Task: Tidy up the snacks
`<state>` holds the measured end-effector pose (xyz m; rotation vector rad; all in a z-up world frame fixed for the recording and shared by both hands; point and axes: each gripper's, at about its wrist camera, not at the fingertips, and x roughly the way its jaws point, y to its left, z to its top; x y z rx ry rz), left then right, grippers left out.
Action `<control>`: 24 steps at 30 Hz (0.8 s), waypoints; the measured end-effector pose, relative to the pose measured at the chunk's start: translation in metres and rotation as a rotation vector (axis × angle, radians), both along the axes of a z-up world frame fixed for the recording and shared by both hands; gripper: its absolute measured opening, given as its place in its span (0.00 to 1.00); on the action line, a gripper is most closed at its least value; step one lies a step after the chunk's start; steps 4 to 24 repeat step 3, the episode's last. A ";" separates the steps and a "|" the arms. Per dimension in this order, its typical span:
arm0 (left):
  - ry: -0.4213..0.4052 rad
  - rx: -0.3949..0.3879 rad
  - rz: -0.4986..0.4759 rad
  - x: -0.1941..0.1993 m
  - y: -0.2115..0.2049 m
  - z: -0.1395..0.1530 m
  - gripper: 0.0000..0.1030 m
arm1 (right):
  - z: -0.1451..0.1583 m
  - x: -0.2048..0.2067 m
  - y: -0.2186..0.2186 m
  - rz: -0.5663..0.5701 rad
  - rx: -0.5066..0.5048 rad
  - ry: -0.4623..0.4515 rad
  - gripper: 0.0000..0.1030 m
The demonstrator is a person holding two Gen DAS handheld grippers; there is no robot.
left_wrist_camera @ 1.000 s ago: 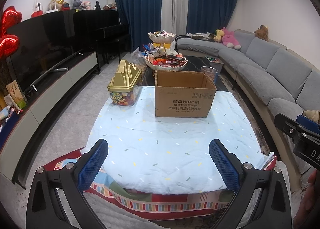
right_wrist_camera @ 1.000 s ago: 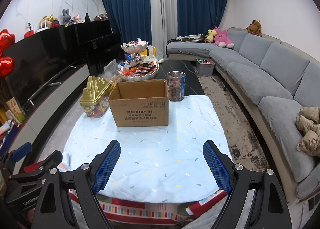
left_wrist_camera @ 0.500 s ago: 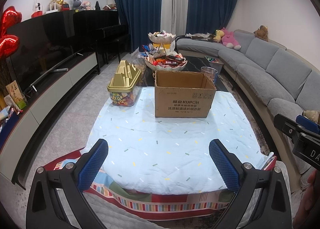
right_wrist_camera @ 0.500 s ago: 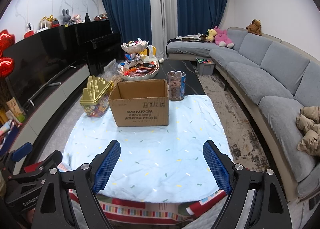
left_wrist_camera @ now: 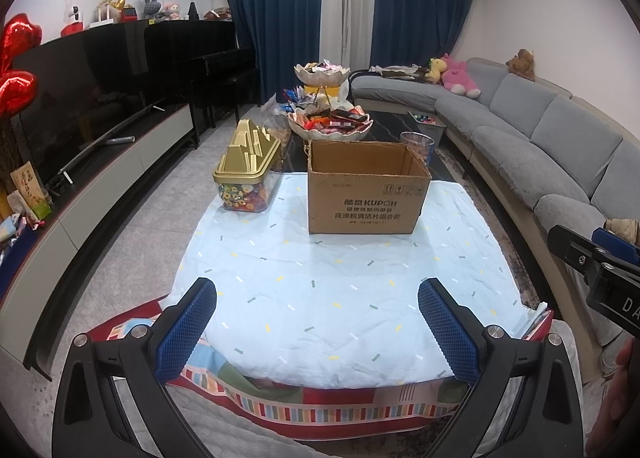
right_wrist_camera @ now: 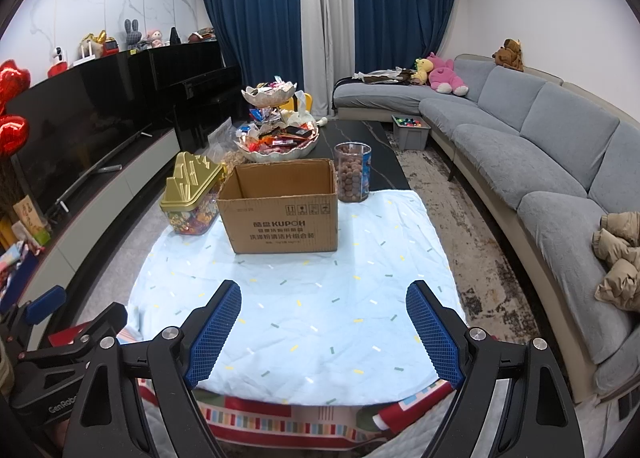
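Note:
An open brown cardboard box [left_wrist_camera: 366, 188] [right_wrist_camera: 280, 210] stands on the light blue cloth [left_wrist_camera: 340, 278] [right_wrist_camera: 312, 298]. Left of it is a clear candy tub with a gold lid [left_wrist_camera: 247, 170] [right_wrist_camera: 191, 194]. Behind the box stand a clear jar of brown balls [right_wrist_camera: 353, 178] [left_wrist_camera: 417, 144] and a two-tier shell dish full of wrapped snacks [left_wrist_camera: 328, 124] [right_wrist_camera: 276, 140]. My left gripper [left_wrist_camera: 318, 322] is open and empty, held over the cloth's near edge. My right gripper [right_wrist_camera: 324, 318] is open and empty, beside it on the right.
A grey sofa [right_wrist_camera: 540, 162] curves along the right. A black TV and cabinet [left_wrist_camera: 100, 114] run along the left. A dark table top [right_wrist_camera: 368, 146] extends behind the cloth. A grey toy bin [right_wrist_camera: 411, 132] sits on the floor by the sofa.

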<state>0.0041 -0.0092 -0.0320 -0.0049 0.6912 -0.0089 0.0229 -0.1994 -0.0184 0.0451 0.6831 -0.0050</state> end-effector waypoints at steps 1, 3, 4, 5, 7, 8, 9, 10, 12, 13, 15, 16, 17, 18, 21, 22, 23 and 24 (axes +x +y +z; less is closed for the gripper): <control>-0.004 0.001 -0.003 0.000 -0.001 0.000 1.00 | 0.000 0.000 0.000 0.000 0.000 0.000 0.83; -0.004 0.004 -0.007 0.000 -0.002 0.000 1.00 | 0.000 0.000 0.000 0.000 0.000 0.001 0.83; -0.004 0.004 -0.007 0.000 -0.002 0.000 1.00 | 0.000 0.000 0.000 0.000 0.000 0.001 0.83; -0.004 0.004 -0.007 0.000 -0.002 0.000 1.00 | 0.000 0.000 0.000 0.000 0.000 0.001 0.83; -0.004 0.004 -0.007 0.000 -0.002 0.000 1.00 | 0.000 0.000 0.000 0.000 0.000 0.001 0.83; -0.004 0.004 -0.007 0.000 -0.002 0.000 1.00 | 0.000 0.000 0.000 0.000 0.000 0.001 0.83; -0.004 0.004 -0.007 0.000 -0.002 0.000 1.00 | 0.000 0.000 0.000 0.000 0.000 0.001 0.83; -0.004 0.004 -0.007 0.000 -0.002 0.000 1.00 | 0.000 0.000 0.000 0.000 0.000 0.001 0.83; -0.004 0.004 -0.007 0.000 -0.002 0.000 1.00 | 0.000 0.000 0.000 0.000 0.000 0.001 0.83; -0.004 0.004 -0.007 0.000 -0.002 0.000 1.00 | 0.000 0.000 0.000 0.000 0.000 0.001 0.83; -0.004 0.004 -0.007 0.000 -0.002 0.000 1.00 | 0.000 0.000 0.000 0.000 0.000 0.001 0.83; -0.004 0.004 -0.007 0.000 -0.002 0.000 1.00 | 0.000 0.000 0.000 0.000 0.000 0.001 0.83; -0.004 0.004 -0.007 0.000 -0.002 0.000 1.00 | 0.000 0.000 0.000 0.000 0.000 0.001 0.83; -0.004 0.004 -0.007 0.000 -0.002 0.000 1.00 | 0.000 0.000 0.000 0.000 0.000 0.001 0.83; -0.004 0.004 -0.007 0.000 -0.002 0.000 1.00 | 0.000 0.000 0.000 0.000 0.000 0.001 0.83; -0.004 0.004 -0.007 0.000 -0.002 0.000 1.00 | 0.000 0.000 0.000 0.000 0.000 0.001 0.83; -0.004 0.004 -0.007 0.000 -0.002 0.000 1.00 | 0.000 0.000 0.000 0.000 0.000 0.001 0.83; -0.004 0.004 -0.007 0.000 -0.002 0.000 1.00 | 0.000 0.000 0.000 0.000 0.000 0.001 0.83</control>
